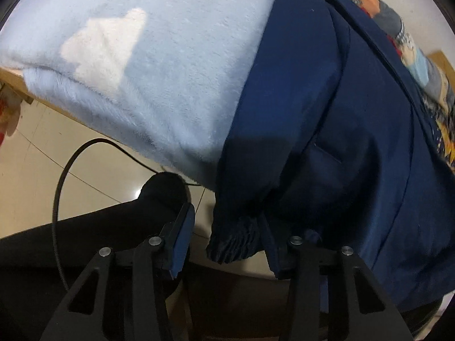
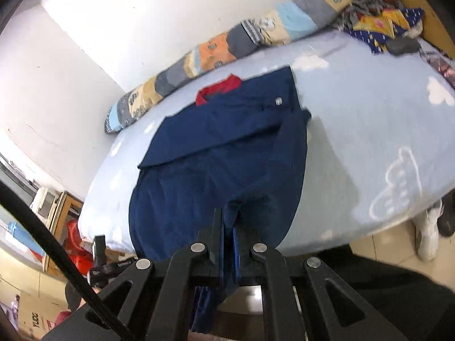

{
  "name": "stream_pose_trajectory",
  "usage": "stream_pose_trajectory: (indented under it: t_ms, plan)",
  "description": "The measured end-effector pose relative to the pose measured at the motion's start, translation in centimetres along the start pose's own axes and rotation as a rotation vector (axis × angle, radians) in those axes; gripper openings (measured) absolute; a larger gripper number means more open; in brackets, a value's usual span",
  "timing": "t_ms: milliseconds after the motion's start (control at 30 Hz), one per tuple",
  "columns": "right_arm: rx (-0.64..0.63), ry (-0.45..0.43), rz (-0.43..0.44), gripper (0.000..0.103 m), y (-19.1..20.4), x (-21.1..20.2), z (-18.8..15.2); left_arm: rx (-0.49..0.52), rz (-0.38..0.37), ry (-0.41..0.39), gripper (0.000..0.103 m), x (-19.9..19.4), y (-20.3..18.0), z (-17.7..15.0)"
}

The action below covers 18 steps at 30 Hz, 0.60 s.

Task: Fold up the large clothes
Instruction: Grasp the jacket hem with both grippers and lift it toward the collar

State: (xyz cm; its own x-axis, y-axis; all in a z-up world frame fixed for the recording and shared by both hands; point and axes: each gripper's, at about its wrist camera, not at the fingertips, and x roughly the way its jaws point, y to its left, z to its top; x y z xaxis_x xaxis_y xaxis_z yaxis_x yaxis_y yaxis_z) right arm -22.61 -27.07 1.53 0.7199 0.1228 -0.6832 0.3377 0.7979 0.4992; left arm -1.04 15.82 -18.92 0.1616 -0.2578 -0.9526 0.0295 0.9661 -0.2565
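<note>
Through the left wrist I see my left gripper (image 1: 224,244) partly open, the navy jacket (image 1: 327,119) cuff hanging between its fingers at the bed's (image 1: 159,65) near edge; contact I cannot tell. Through the right wrist, my right gripper (image 2: 229,251) is clamped on the jacket's hem, lifted off that edge.

Right gripper (image 2: 229,236) jaws pinch the navy jacket (image 2: 216,153) on the blue bed (image 2: 369,130).
</note>
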Motion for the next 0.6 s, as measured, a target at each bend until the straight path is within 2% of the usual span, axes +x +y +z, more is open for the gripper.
stream_pose_trajectory:
  t_ms: [100, 167, 200, 267, 400, 433, 500, 533, 600]
  plan:
    - [-0.013, -0.021, 0.017, 0.005, 0.4, -1.1, 1.0, 0.005, 0.02, -0.013, 0.044, 0.1, 0.0, 0.1]
    - [-0.021, -0.033, 0.034, 0.005, 0.4, -1.7, 2.2, 0.002, 0.005, -0.001, 0.046, 0.5, 0.0, 0.3]
    - [-0.02, -0.045, 0.038, 0.005, 0.4, -2.1, 2.6, 0.003, 0.001, 0.003, 0.048, 0.7, 0.0, 0.3]
    - [-0.023, -0.056, 0.048, 0.005, 0.1, -2.8, 3.4, 0.009, 0.003, 0.015, 0.06, 1.1, -0.4, 0.2]
    - [-0.02, -0.076, 0.067, 0.005, -0.1, -3.6, 4.9, 0.024, -0.021, 0.024, 0.06, 1.3, -0.7, 0.1]
    - [-0.018, -0.078, 0.072, 0.005, -0.2, -3.7, 5.2, 0.026, -0.028, 0.025, 0.057, 1.3, -0.7, 0.0]
    - [-0.008, -0.082, 0.087, 0.005, -0.4, -3.9, 5.7, 0.018, -0.083, 0.024, 0.031, 1.2, 0.0, 0.2]
    - [-0.005, -0.082, 0.091, 0.005, -0.5, -3.9, 5.9, 0.012, -0.135, 0.02, 0.023, 1.4, -0.5, -0.1]
    - [-0.009, -0.086, 0.09, 0.005, -0.5, -4.1, 6.2, 0.037, -0.117, 0.01, 0.02, 1.1, -1.1, -0.3]
